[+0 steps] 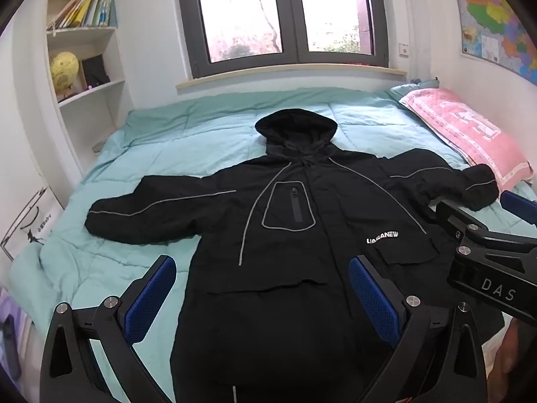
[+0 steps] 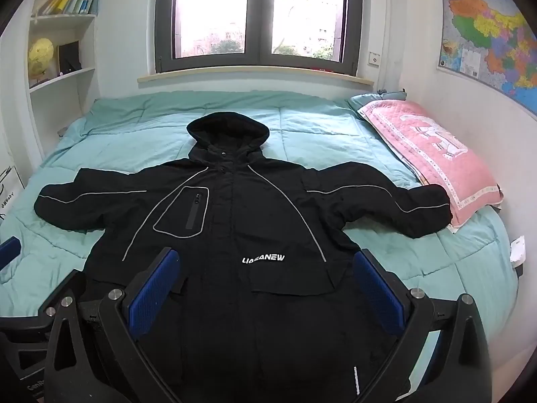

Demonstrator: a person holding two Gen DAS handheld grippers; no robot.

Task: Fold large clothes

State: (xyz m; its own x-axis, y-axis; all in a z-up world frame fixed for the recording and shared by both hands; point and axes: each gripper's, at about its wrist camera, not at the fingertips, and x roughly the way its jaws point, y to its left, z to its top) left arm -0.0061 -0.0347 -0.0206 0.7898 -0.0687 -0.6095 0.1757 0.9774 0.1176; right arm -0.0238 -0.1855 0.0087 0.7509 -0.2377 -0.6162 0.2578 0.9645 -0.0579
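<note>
A black hooded jacket point(image 1: 285, 221) point(image 2: 241, 221) with grey piping and white chest lettering lies flat, front up, on the teal quilt point(image 1: 188, 141) point(image 2: 302, 124). Both sleeves are spread out sideways and the hood points toward the window. My left gripper point(image 1: 261, 288) hovers open above the jacket's lower left part, nothing between its blue pads point(image 1: 151, 299). My right gripper point(image 2: 268, 285) hangs open over the lower middle of the jacket, also with nothing between its pads. The right gripper also shows at the right edge of the left wrist view point(image 1: 483, 215).
A pink pillow point(image 1: 470, 134) point(image 2: 433, 154) lies at the bed's right side, touching the right sleeve's cuff. A white bookshelf point(image 1: 84, 67) stands left of the bed. The window point(image 2: 258, 16) is behind the bed and a map point(image 2: 486, 30) hangs on the right wall.
</note>
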